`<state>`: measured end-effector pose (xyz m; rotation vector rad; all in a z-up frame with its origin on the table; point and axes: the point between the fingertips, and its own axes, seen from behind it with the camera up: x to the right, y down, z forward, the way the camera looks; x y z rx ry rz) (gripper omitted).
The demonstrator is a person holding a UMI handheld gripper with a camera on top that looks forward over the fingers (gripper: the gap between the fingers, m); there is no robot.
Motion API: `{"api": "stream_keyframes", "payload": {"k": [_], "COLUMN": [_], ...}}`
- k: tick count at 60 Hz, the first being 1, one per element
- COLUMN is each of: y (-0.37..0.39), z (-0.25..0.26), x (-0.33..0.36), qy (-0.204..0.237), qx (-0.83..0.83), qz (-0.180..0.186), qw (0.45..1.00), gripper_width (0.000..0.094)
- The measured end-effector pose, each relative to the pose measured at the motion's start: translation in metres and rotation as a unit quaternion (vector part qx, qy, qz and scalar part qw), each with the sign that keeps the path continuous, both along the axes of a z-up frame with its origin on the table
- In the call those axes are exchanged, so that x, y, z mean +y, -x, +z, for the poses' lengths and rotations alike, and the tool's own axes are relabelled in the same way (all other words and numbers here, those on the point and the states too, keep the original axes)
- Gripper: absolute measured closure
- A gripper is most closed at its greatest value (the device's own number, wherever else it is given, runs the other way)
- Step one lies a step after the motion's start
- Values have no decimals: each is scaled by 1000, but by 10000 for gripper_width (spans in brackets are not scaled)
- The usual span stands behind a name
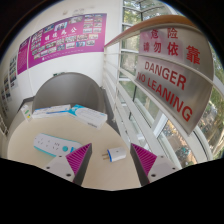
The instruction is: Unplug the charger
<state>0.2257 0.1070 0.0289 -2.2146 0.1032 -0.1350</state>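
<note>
A small white charger (117, 154) with blue trim lies on the beige round table (100, 135), its two prongs pointing left. It lies between my gripper's (111, 160) two fingers, with a gap at each side. The fingers are open, and their magenta pads (75, 159) show at either side. A white power strip (53, 146) lies on the table left of the left finger. No cable shows on the charger.
A second white and blue device (80, 114) lies farther back on the table. A curved grey seat back (70, 90) stands beyond it. A glass railing with a red "DANGER NO LEANING" sign (170, 90) runs along the right.
</note>
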Motion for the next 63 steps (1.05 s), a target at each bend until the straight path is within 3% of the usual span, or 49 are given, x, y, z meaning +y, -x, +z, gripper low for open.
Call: {"api": "stream_keyframes", "payload": {"k": [4, 28, 43, 63], "y": [4, 72, 96, 108], "z": [18, 138, 168, 183], "x": [-13, -183, -259, -280], "qy": [-8, -38, -44, -53], "qx": [-5, -28, -33, -41], "qz": [-2, -10, -24, -16], "qw": [1000, 999, 998, 998], "gripper_width": [66, 82, 81, 83]}}
